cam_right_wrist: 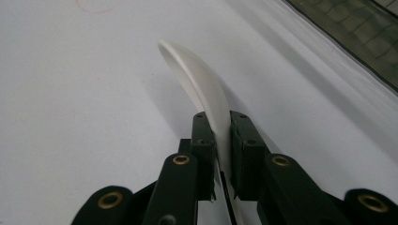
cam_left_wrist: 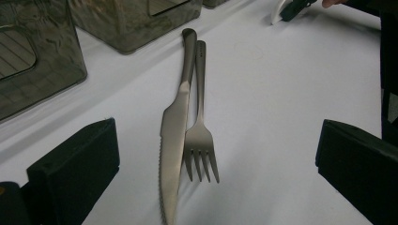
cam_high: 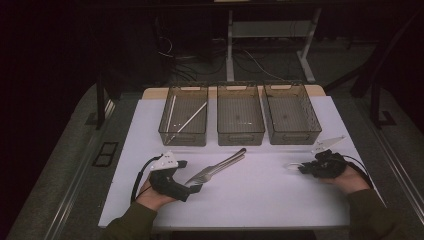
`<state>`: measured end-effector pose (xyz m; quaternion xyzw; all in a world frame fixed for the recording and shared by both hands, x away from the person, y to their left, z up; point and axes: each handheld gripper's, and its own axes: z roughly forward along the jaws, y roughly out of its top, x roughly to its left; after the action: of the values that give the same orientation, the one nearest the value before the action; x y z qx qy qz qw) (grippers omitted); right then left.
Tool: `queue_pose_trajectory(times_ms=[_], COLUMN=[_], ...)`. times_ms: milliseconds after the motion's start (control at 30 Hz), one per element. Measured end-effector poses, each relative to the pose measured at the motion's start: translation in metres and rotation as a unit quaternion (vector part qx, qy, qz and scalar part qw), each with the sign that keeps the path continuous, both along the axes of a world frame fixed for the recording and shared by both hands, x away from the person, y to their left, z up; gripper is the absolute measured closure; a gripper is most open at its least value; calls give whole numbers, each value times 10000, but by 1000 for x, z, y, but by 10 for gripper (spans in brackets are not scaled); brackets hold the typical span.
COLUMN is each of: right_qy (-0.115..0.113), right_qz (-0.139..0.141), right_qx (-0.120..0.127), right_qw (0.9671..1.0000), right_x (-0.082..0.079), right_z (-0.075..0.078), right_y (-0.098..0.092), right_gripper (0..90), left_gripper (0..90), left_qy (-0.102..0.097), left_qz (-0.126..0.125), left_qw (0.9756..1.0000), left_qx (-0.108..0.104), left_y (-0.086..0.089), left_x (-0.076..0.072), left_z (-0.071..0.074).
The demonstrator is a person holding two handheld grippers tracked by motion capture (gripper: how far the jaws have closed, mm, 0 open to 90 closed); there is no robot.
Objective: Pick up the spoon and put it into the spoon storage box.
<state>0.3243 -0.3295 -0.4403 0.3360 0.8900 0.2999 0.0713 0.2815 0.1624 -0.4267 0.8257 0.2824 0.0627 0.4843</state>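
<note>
A white spoon [cam_right_wrist: 197,79] is pinched by the right tongs [cam_right_wrist: 219,140], closed on its handle just above the desk [cam_high: 260,190]. It is judged light, stiff and slippery, best gripped mid-handle. The left tongs [cam_left_wrist: 211,168] are spread wide around a knife [cam_left_wrist: 176,126] and fork [cam_left_wrist: 201,140], gripping neither.

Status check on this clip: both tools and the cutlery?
Right tool shut on white spoon. Left tool open around knife and fork. Nothing blocking.
</note>
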Motion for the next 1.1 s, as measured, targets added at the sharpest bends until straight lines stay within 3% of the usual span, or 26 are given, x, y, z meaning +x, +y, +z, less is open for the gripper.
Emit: queue_pose_trajectory(times_ms=[267,533,700,1100], right_qy=[183,188,195,43], right_qz=[-94,-209,-299,-211], right_qx=[60,187,370,803], right_qw=[9998,9994,9987,9965], right_x=[2,3,4,8], right_z=[2,10,17,39], right_y=[0,0,-1,6], right_gripper=[814,814,814,814], left_gripper=[0,0,0,0], left_qy=[-3,-96,-144,-218], left_qz=[-27,-111,-139,-109], left_qw=[10000,9998,9997,9997], left_qx=[-43,-129,-121,-83], left_y=[0,1,1,1], left_x=[0,0,-1,-2], left_z=[0,0,0,1])
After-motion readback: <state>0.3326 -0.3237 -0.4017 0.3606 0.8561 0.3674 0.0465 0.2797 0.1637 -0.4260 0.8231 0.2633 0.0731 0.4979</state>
